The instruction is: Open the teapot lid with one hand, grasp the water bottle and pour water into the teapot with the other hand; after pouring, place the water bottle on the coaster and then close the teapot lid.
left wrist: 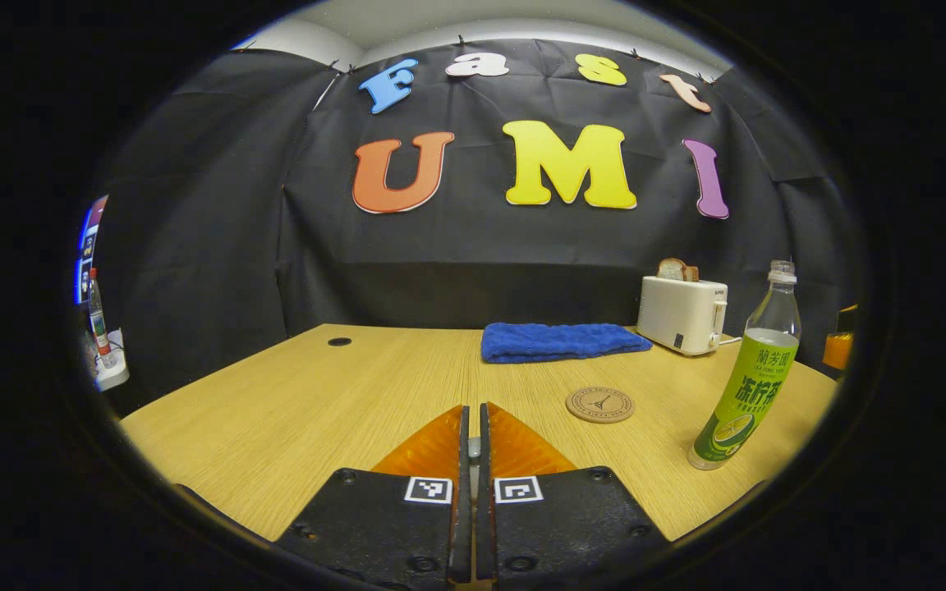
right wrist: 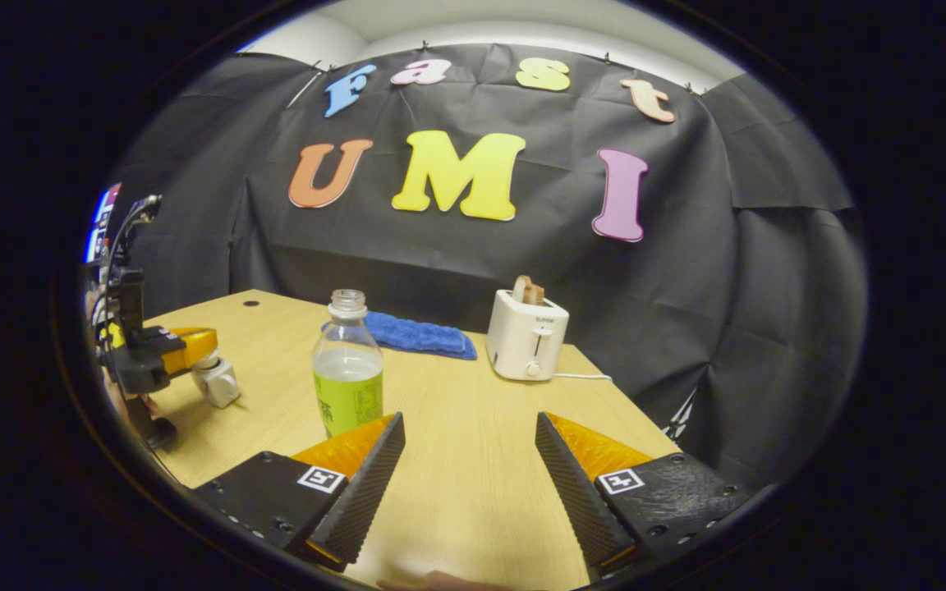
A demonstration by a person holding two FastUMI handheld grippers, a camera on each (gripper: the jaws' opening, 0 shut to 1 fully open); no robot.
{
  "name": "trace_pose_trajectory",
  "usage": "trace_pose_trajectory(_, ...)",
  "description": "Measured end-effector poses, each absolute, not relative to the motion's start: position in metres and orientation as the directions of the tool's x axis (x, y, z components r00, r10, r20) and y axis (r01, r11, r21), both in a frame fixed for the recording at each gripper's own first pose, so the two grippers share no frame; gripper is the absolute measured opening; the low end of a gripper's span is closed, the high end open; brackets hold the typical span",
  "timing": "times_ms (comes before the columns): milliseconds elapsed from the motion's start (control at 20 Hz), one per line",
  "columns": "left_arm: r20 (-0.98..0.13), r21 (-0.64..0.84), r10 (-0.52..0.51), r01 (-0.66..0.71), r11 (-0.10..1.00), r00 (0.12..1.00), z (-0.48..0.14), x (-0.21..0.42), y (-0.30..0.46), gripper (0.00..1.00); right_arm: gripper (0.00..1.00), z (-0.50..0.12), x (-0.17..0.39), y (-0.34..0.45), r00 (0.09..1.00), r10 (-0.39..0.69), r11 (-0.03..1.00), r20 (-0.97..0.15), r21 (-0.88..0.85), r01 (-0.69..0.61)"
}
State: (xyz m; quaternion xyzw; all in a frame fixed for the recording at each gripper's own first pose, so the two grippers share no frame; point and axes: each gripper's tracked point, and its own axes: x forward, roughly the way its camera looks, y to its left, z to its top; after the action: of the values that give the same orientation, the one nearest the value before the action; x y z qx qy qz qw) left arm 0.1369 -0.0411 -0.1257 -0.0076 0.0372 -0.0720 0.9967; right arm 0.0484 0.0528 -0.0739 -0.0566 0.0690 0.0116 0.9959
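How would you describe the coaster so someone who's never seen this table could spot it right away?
Start at the wooden table and find the blue towel folded near its back edge. Just in front of that towel, to the left of the green-labelled water bottle, lies the coaster. It is the only flat round disc there, tan with a small dark emblem in its middle, and nothing stands on it.

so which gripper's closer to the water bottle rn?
Right, as far as I can judge. The right gripper is open just short of the water bottle; the left gripper sits farther off to the bottle's side.
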Motion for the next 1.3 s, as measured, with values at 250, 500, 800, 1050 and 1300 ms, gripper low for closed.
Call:
trace_pose_trajectory(250,-0.062,-0.042,-0.142,0.139,0.989,0.988,-0.097,0.112,-0.034,0.05,0.95,-0.080,0.053,0.072,0.989,0.062,0.992,-0.132,-0.105,-0.076)
trace_pose_trajectory(500,-0.100,-0.116,-0.215,0.203,0.972,0.972,-0.081,0.085,-0.033,0.05,0.95,-0.089,0.051,0.106,0.979,0.157,0.982,-0.128,-0.081,-0.168)
trace_pose_trajectory(800,-0.106,-0.104,-0.249,0.239,0.966,0.963,-0.055,0.056,-0.029,0.04,0.95,-0.113,0.063,0.149,0.961,0.254,0.967,-0.114,0.045,-0.250)
trace_pose_trajectory(1050,-0.095,-0.052,-0.231,0.227,0.972,0.968,-0.039,0.038,-0.023,0.04,0.97,-0.119,0.090,0.153,0.966,0.227,0.973,-0.122,0.079,-0.219)
trace_pose_trajectory(1300,-0.104,-0.027,-0.212,0.210,0.977,0.972,-0.036,0.031,-0.014,0.04,0.90,-0.120,0.114,0.171,0.962,0.236,0.971,-0.139,0.078,-0.227)
